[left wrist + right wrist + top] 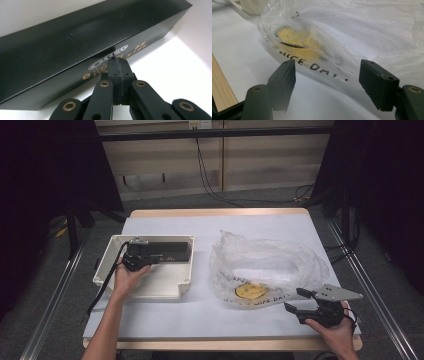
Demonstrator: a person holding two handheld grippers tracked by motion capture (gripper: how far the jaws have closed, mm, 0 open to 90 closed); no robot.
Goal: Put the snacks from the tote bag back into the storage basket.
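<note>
The black box lies in the white tray at the centre left of the high view, along the tray's far wall. In the left gripper view the box runs diagonally across the frame; its left end is cut off by the frame edge, and of its gold and white print only "OREO" can be read. The left gripper stands just in front of the box's near side with its fingers pressed together on nothing; whether the tips touch the box cannot be told. In the high view this gripper is partly covered by the person's left hand.

Right of the tray, the clear plastic bag lies crumpled on the white worktop. A yellow disc shows blurred through the film, and the black lettering below it is only partly legible.

At the lower right, the right gripper sits just beside the bag's near edge, fingers spread wide, holding nothing.
</note>
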